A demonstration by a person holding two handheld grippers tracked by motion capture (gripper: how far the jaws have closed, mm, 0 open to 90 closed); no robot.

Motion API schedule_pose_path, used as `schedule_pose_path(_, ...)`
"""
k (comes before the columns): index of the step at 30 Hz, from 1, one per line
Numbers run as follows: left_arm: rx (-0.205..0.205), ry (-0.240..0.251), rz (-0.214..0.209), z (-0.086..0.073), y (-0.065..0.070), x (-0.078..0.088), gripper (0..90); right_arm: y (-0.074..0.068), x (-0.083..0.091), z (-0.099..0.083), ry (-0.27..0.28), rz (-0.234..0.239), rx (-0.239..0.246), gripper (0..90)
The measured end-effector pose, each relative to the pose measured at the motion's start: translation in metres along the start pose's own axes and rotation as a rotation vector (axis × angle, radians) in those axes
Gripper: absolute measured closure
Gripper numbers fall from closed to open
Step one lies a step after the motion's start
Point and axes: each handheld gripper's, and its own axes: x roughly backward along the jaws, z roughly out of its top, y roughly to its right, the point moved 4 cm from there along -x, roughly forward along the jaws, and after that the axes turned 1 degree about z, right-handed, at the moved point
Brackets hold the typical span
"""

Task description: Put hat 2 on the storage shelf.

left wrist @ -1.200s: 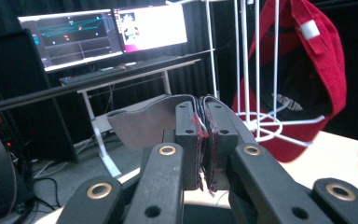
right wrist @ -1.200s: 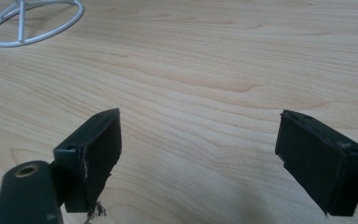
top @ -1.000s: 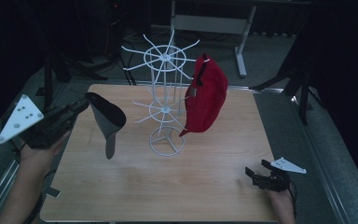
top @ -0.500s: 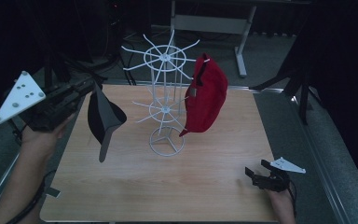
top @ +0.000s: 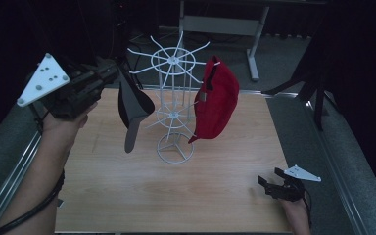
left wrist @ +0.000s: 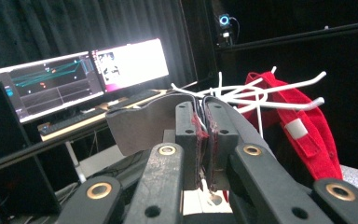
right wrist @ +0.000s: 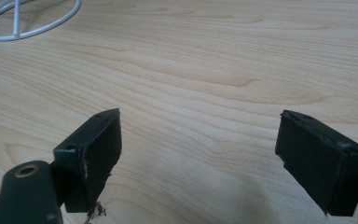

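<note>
A white wire hat rack [top: 173,103] stands upright on the wooden table [top: 103,196], its ring base [right wrist: 28,21] in the right gripper view's top left corner. A red cap [top: 217,103] hangs on the rack's right side, also at the right of the left gripper view [left wrist: 303,126]. My left gripper [top: 112,73] is raised left of the rack's upper spokes and is shut on a dark grey cap [top: 133,105], whose brim [left wrist: 142,123] spreads left of the pads. My right gripper [top: 269,182] rests low at the table's front right, open, nothing between its fingers [right wrist: 95,149].
Two lit monitors [left wrist: 79,74] and a keyboard stand behind the rack in the left gripper view. A grey desk frame [top: 220,22] stands beyond the table's far edge. Metal rails run along the table's left and right sides.
My left gripper has lifted the dark grey cap upward and rightward, closer to the rack's upper spokes. The right gripper has stayed in place.
</note>
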Motion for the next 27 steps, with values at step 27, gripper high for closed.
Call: schedule_pose_path(27, -0.034, -0.053, -0.1, -0.016, 0.034, -0.012, 85.7, 0.002, 0.0, -0.001, -0.008, 0.0, -0.012, 14.3)
